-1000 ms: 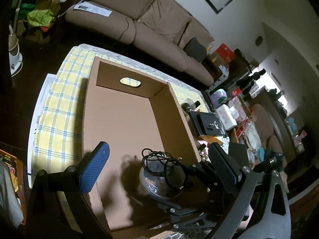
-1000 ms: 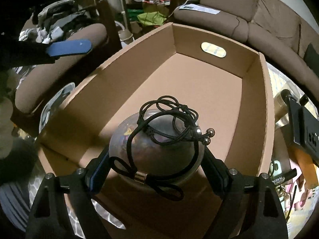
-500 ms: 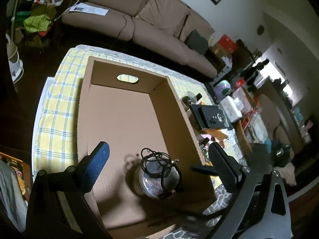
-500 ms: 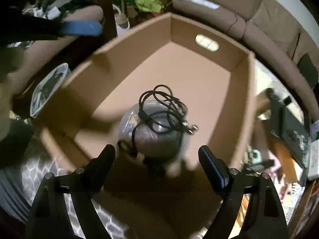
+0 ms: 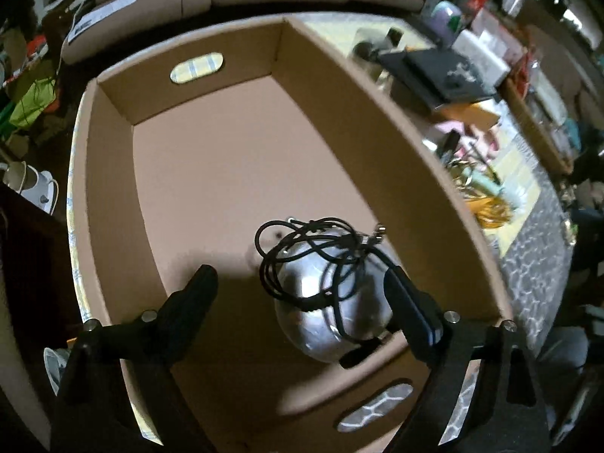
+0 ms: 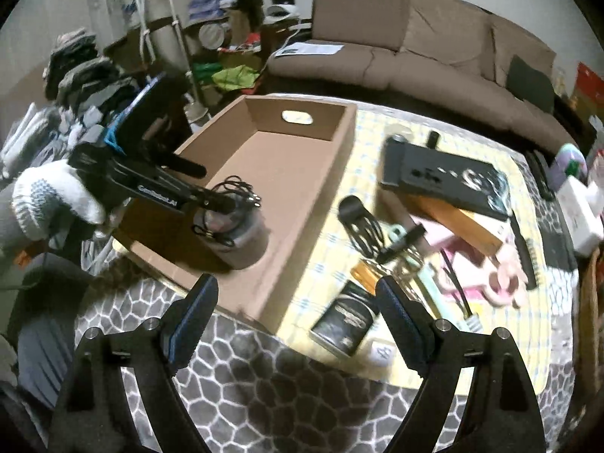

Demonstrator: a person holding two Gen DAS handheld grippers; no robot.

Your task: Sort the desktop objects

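Inside the cardboard box [image 6: 302, 173], at its near end, stands the silvery jar [image 5: 332, 302] with a black cord [image 5: 313, 249] coiled on top. The left gripper [image 5: 298, 287] angles steeply down over it, jaws just narrowing, jar between them, pads not pressing. Right of the box, the right gripper [image 6: 296, 302] hangs spread and empty above the clutter.

A long brown sofa [image 6: 434, 49] lines the pale wall, with clutter heaped in the dim left corner [image 6: 87, 71].
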